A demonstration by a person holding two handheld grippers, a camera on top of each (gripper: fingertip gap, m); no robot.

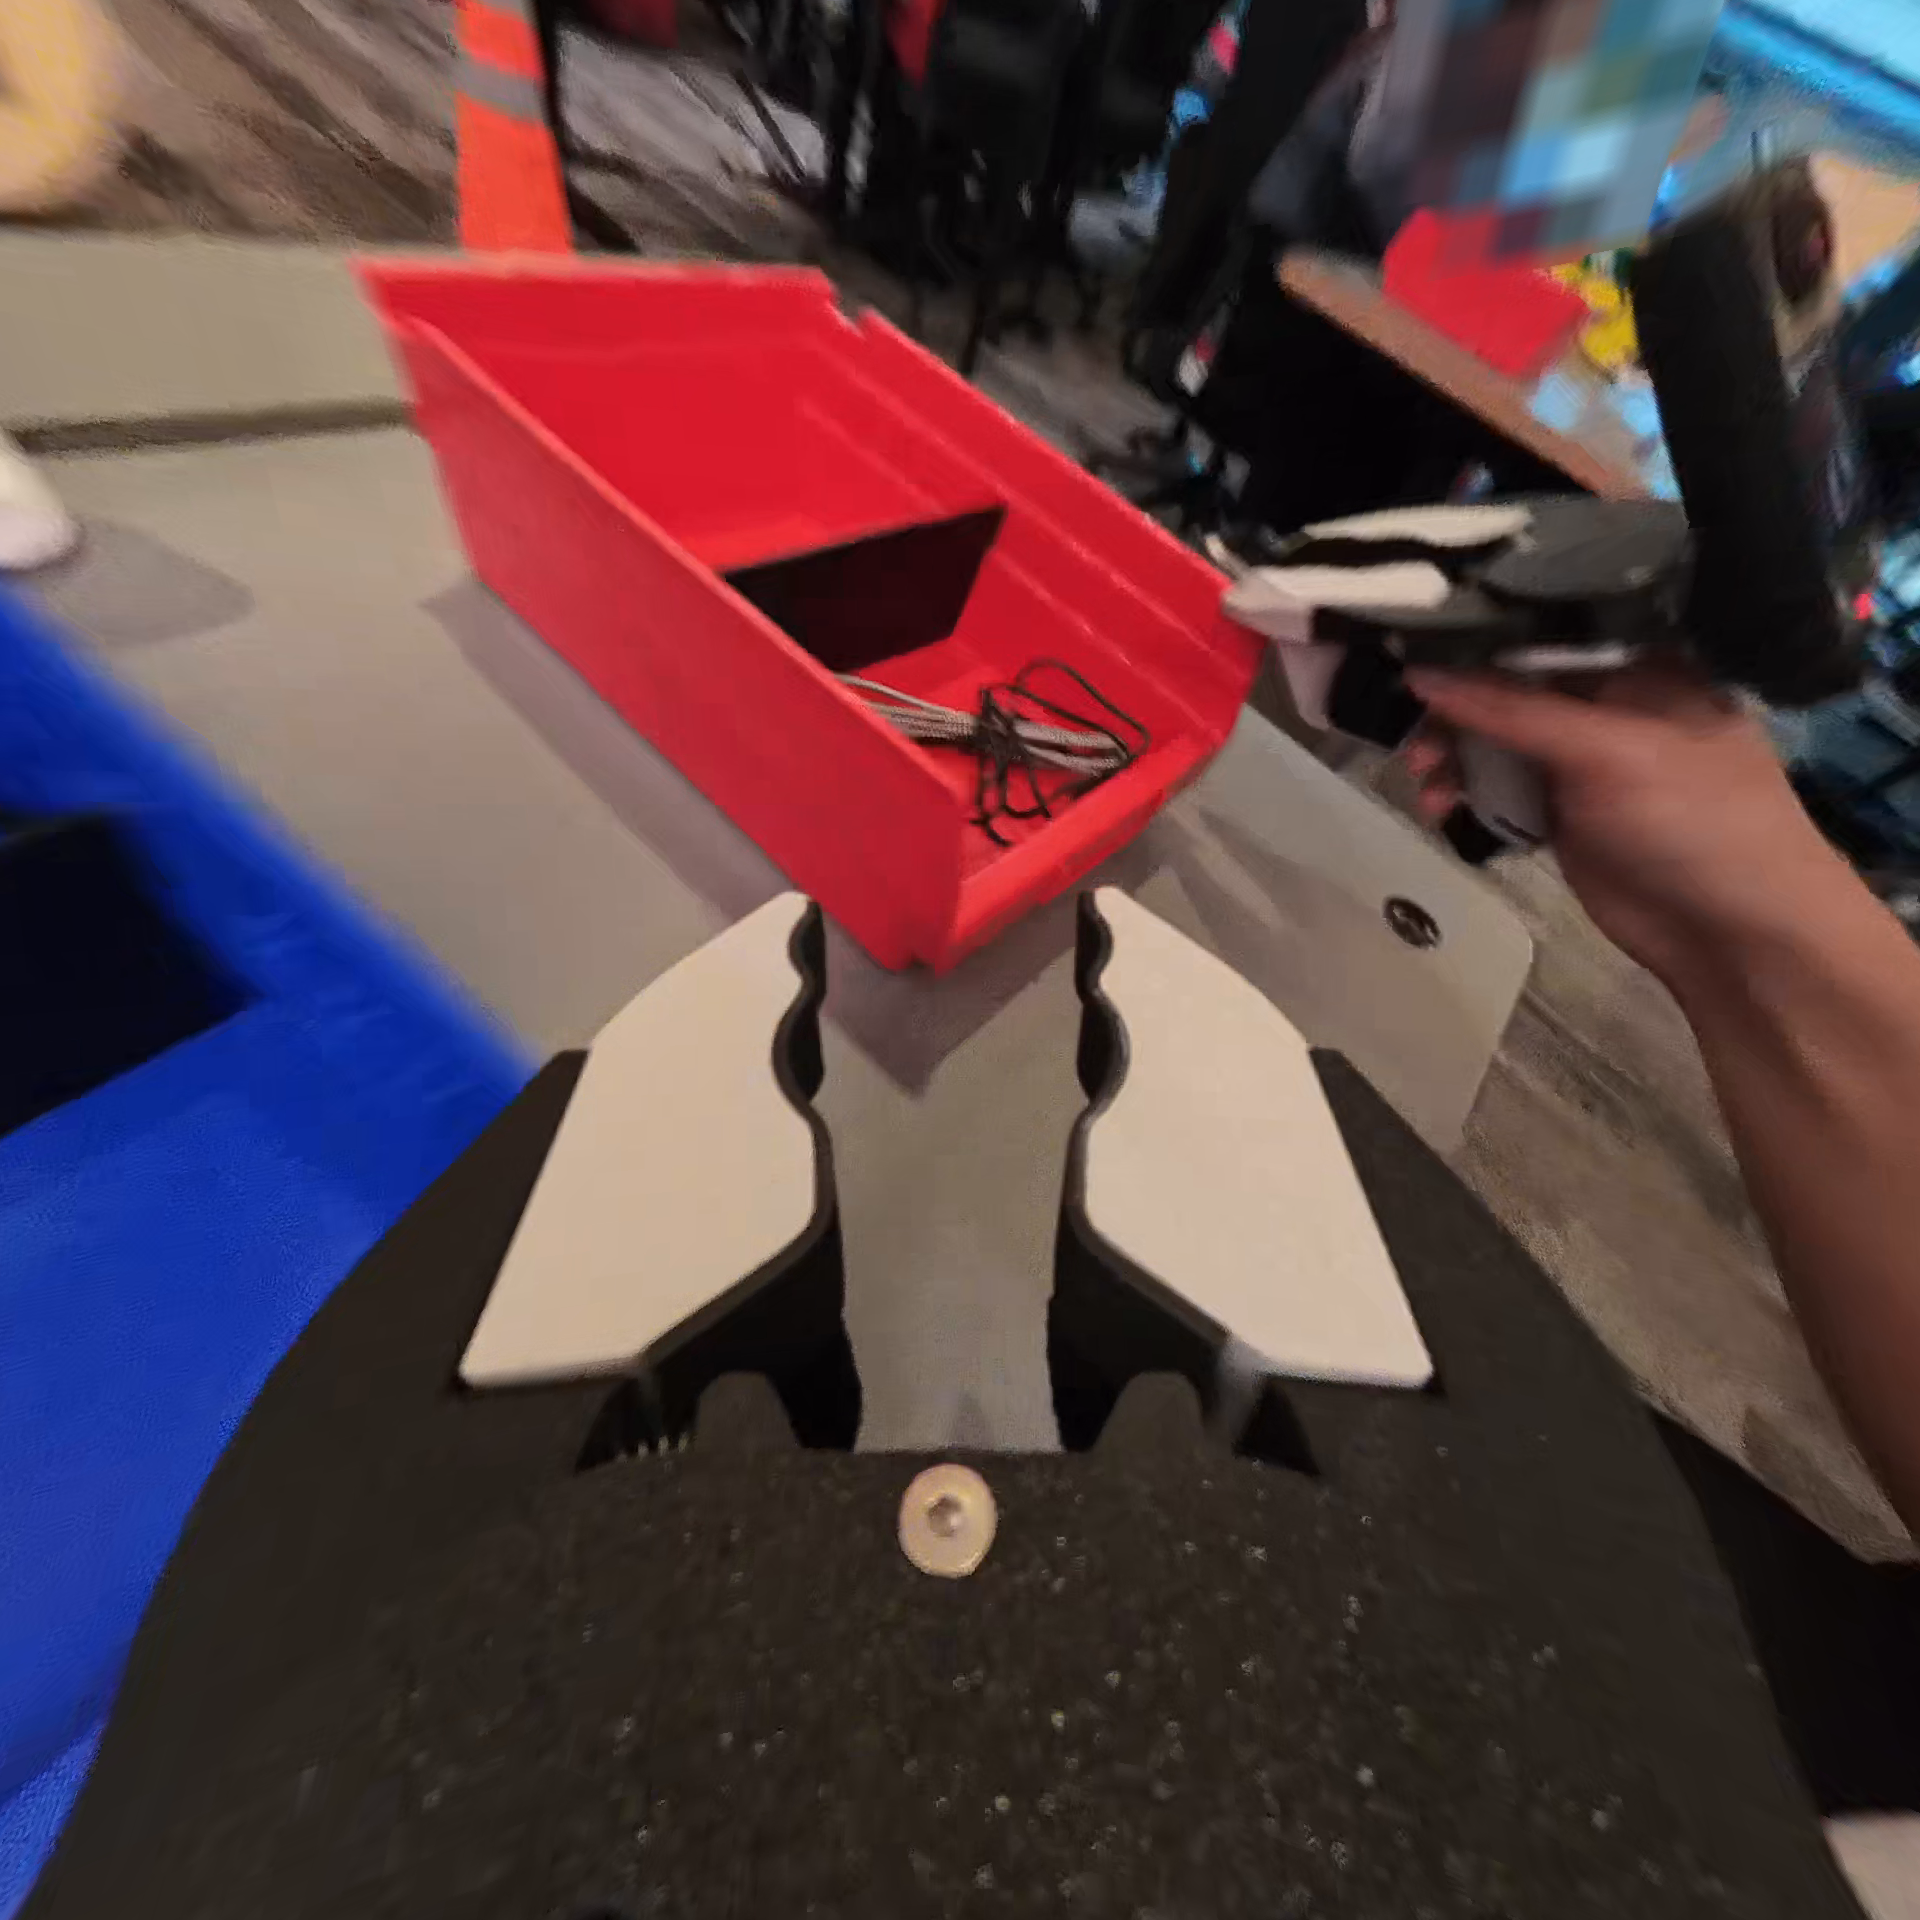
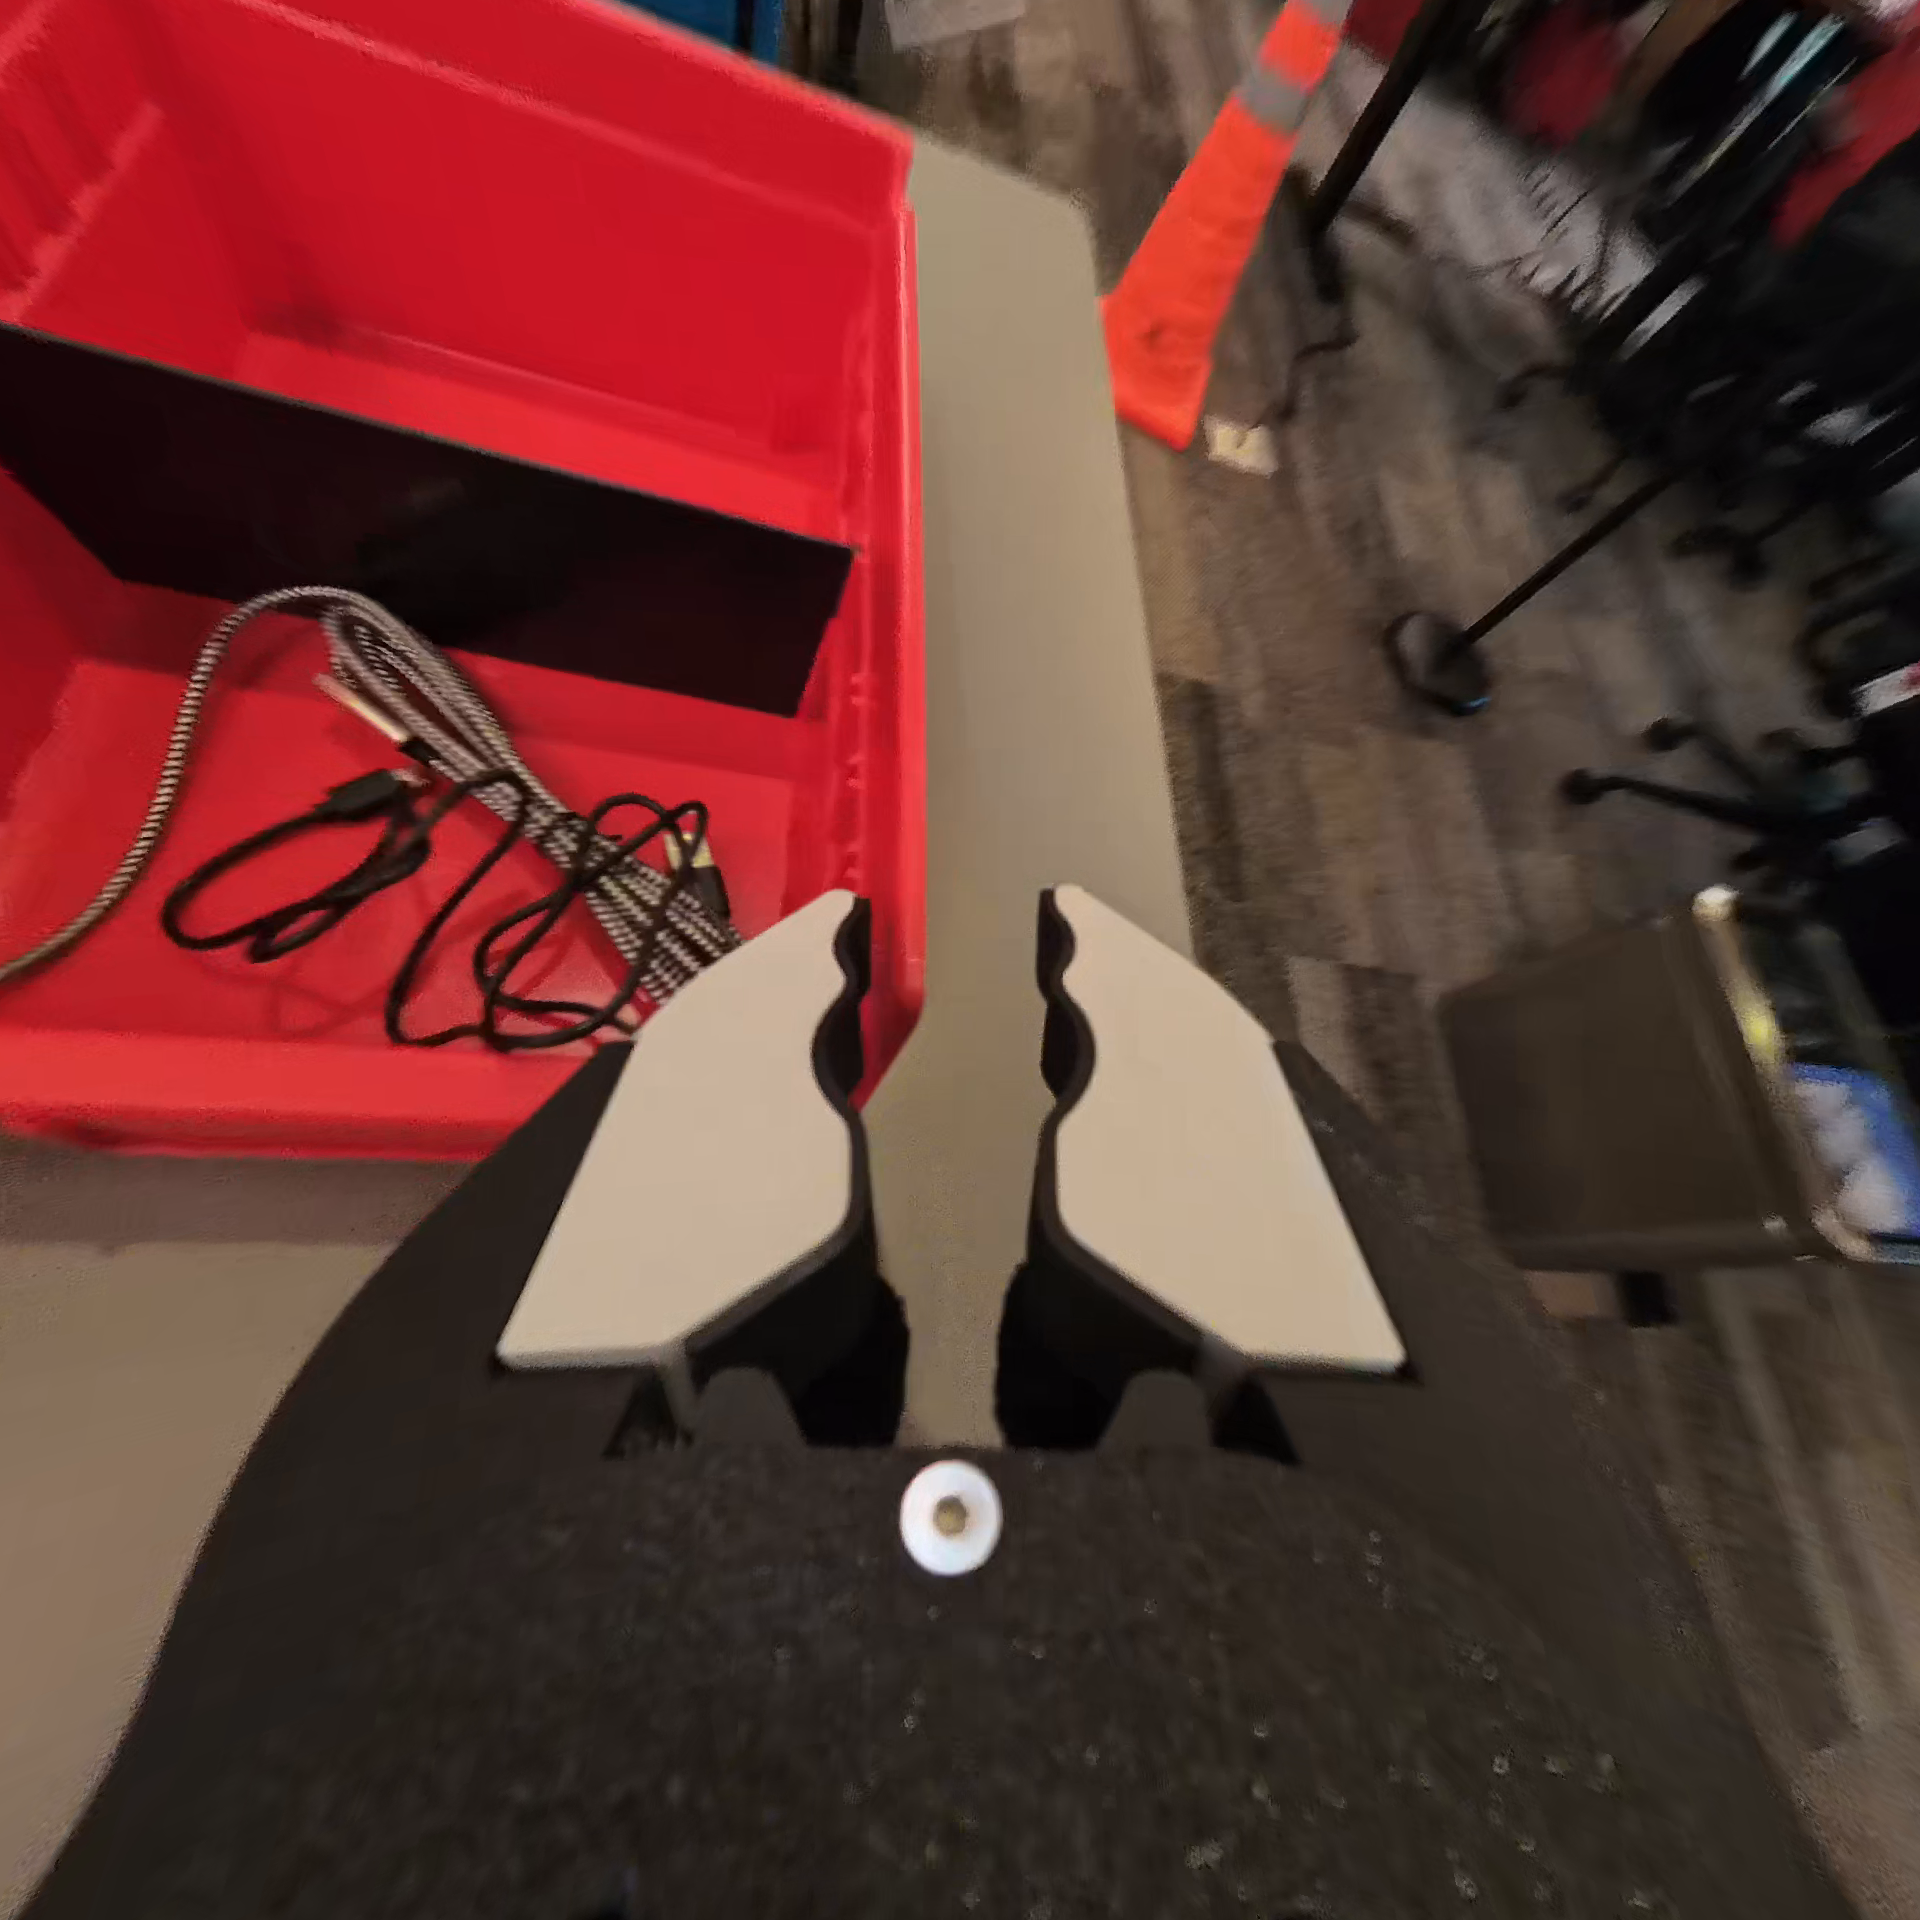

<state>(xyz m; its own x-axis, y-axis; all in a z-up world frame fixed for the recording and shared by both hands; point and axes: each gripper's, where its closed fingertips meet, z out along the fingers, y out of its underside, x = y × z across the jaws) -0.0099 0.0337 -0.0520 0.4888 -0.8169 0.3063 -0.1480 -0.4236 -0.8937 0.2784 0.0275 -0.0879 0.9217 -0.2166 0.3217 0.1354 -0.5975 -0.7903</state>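
A red bin (image 1: pixel 582 540) stands on a grey table (image 1: pixel 312 665). It has a black divider (image 1: pixel 873 592) across it, and a braided grey cable with a thin black cable (image 1: pixel 1029 738) lies in its near compartment. My left gripper (image 1: pixel 948 925) is open and empty, its fingertips at the bin's near corner. My right gripper (image 1: pixel 1247 592), held by a hand, sits at the bin's right rim. In the right wrist view the right gripper (image 2: pixel 951 914) is open and empty beside the bin's wall (image 2: pixel 883 520), with the cables (image 2: pixel 499 862) to its left.
A blue bin (image 1: pixel 208 1143) fills the left of the left wrist view. An orange cone (image 1: pixel 509 125) stands beyond the table and also shows in the right wrist view (image 2: pixel 1205 249). Chair legs and stands (image 2: pixel 1558 540) crowd the floor off the table's right edge. Tip to tip, the grippers are about 30 cm apart.
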